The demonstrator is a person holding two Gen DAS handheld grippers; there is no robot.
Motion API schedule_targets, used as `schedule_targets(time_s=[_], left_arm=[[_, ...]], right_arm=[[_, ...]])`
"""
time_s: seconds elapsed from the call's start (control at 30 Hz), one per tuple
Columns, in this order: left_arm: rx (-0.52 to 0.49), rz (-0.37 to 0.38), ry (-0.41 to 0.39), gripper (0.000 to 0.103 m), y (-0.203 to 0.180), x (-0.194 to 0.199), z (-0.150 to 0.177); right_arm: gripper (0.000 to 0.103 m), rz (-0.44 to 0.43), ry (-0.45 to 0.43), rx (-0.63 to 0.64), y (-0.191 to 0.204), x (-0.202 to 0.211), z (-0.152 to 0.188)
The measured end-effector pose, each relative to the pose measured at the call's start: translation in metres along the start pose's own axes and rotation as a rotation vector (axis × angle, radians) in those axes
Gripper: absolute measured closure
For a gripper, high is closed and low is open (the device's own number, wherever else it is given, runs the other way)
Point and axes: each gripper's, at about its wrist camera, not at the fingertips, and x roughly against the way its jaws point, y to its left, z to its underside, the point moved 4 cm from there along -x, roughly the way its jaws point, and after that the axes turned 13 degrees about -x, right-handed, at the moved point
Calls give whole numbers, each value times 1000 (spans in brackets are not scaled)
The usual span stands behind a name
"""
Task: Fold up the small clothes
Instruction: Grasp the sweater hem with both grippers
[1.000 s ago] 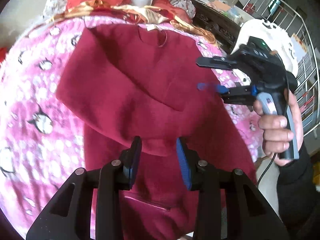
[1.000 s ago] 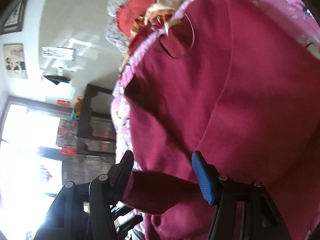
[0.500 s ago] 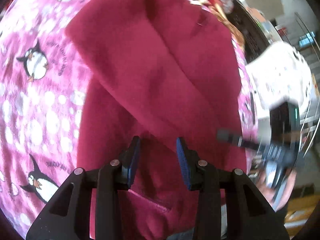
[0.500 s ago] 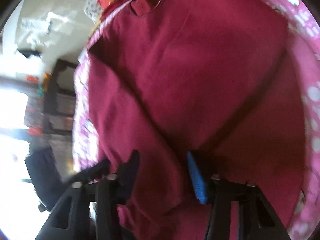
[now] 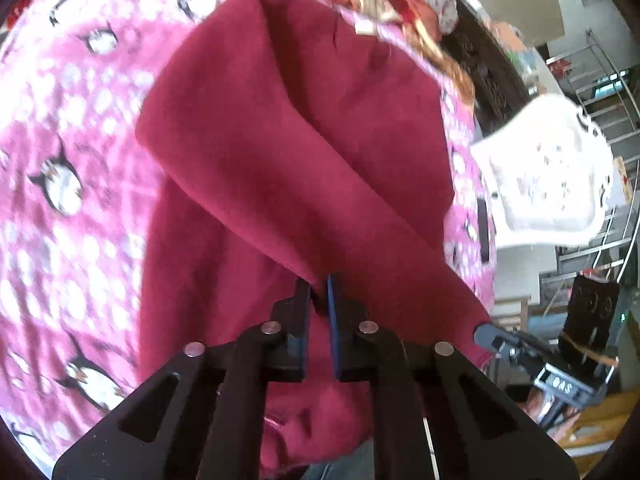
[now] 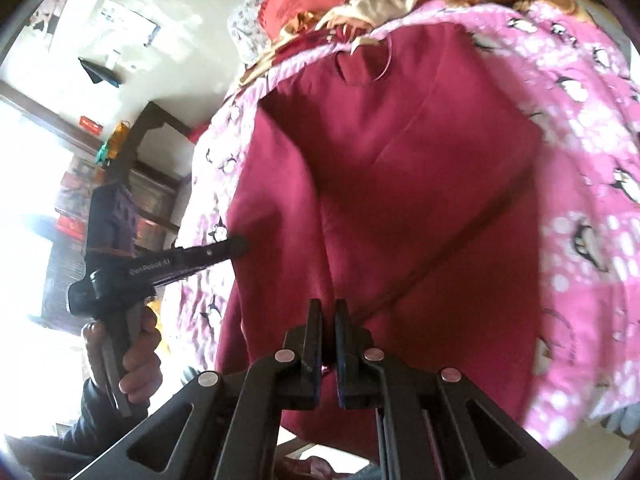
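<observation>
A dark red garment (image 5: 288,168) lies spread on a pink penguin-print blanket (image 5: 72,168), with one side folded diagonally over its middle. My left gripper (image 5: 318,292) is shut on the near edge of that folded flap. My right gripper (image 6: 328,316) is shut on a fold of the same garment (image 6: 400,184) near its lower edge. Each gripper shows in the other's view: the right one (image 5: 486,330) at the garment's right edge, the left one (image 6: 236,246) at its left edge.
Red and gold bedding (image 6: 360,4) is piled at the far end of the blanket (image 6: 580,160). A white chair (image 5: 548,176) and metal railing (image 5: 592,80) stand to the right. Dark wooden furniture (image 6: 132,184) and a bright window are on the other side.
Both grippers were open over the garment and have come down and shut on its cloth near the lower edge.
</observation>
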Motion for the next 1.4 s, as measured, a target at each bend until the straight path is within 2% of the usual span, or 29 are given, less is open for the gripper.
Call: schedule_targets(time_s=[0.03,0.1,0.17,0.23,0.27,0.3,0.33,0.37,0.4,0.43,0.47,0.57,0.6,0.67,0.8,0.87,0.93,1.03,1.13,1.17,1.23,1.27,1.33,1.4], left_arm=[[-12,-8,20,95,0,-9,4],[-46,-24,76,89,1,-24,14],[-61,-13,107,89,4,-32,21],[-78,-2,81,89,3,-18,24],[-100,-3,59,89,1,-8,21],[-134,-14,26,84,-2,6,18],[-167,-34,-14,78,-5,19,14],[-188,-64,-59,53,-6,33,5],[-190,-93,-80,28,1,40,0],[-180,-146,-106,24,7,48,-11],[-166,-184,-127,23,12,52,-23],[-121,-250,-174,23,35,56,-73],[-91,-282,-181,23,47,53,-95],[-52,-278,-192,23,69,51,-124],[-3,-302,-165,24,104,32,-192],[41,-256,-150,24,119,24,-213],[86,-193,-133,29,128,9,-231],[93,-188,-108,33,132,-8,-244],[102,-210,-62,60,137,-27,-247],[106,-197,-48,75,137,-32,-245],[101,-186,-30,80,140,-42,-243],[83,-181,-30,94,138,-42,-242],[96,-149,-33,95,138,-35,-244],[114,-115,-69,96,139,-16,-248]], right_arm=[[98,6,7,-7,-8,0,3],[98,35,40,-22,-24,-16,10],[98,87,96,-57,-47,-48,19],[97,126,112,-111,-59,-65,22],[97,97,104,-138,-58,-64,21],[96,61,77,-145,-51,-56,18],[91,31,45,-140,-44,-45,14],[84,8,15,-131,-37,-34,9],[55,-8,-12,-124,-32,-26,4],[30,-26,-59,-110,-26,-15,-4],[25,-35,-112,-88,-21,-4,-15],[24,-20,-146,-71,-19,1,-48],[24,-2,-174,-89,-21,1,-66],[24,-4,-202,-107,-30,3,-101],[27,23,-196,-127,-44,-1,-171],[33,51,-178,-157,-54,-7,-211],[38,78,-167,-184,-65,-16,-239],[45,83,-136,-242,-83,-39,-273],[53,71,-99,-275,-95,-62,-294],[57,96,-89,-270,-97,-69,-296],[67,134,-82,-259,-101,-77,-297],[72,144,-88,-247,-100,-76,-296],[91,145,-95,-229,-99,-73,-296],[92,145,-113,-237,-96,-64,-297]])
